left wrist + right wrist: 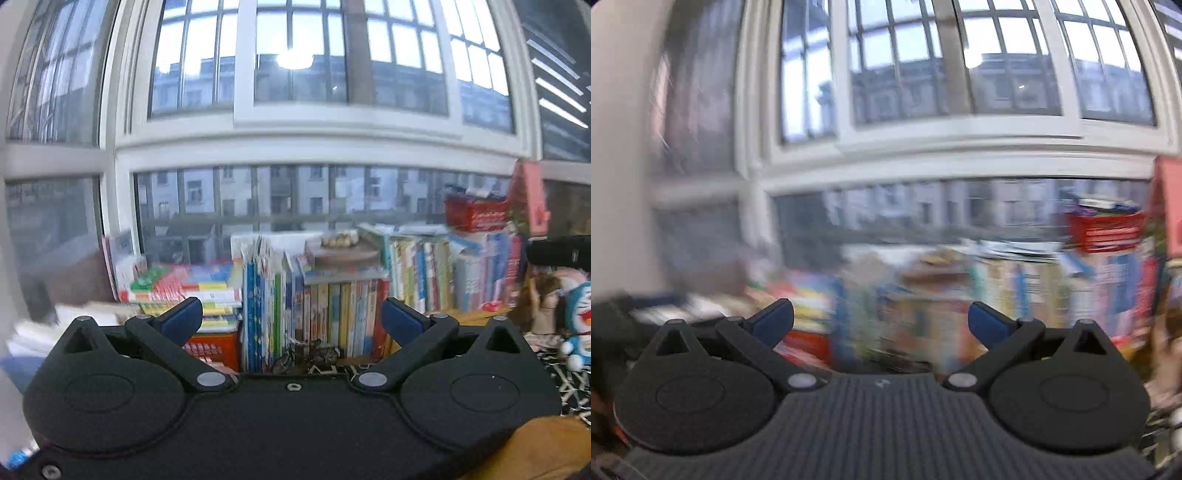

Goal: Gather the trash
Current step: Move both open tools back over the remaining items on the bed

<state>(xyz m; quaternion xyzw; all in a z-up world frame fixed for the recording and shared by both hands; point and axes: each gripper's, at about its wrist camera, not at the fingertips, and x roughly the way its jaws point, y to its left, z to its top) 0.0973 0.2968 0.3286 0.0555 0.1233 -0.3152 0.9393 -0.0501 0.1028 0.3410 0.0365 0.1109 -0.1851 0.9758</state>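
Note:
My left gripper (291,319) is open, its blue-padded fingers spread wide with nothing between them. It is held up, facing a row of books under a large window. Low between the fingers, at the foot of the books, lie dark crumpled wrappers (314,356). My right gripper (881,321) is also open and empty. Its view is heavily blurred and faces the same books and window; no trash can be made out there.
Upright books (332,314) and a stack of flat books (184,291) line the sill. A red basket (474,214) sits on top at the right. A doll (543,306) and a blue plush toy (578,321) stand at the right over a patterned cloth (565,387).

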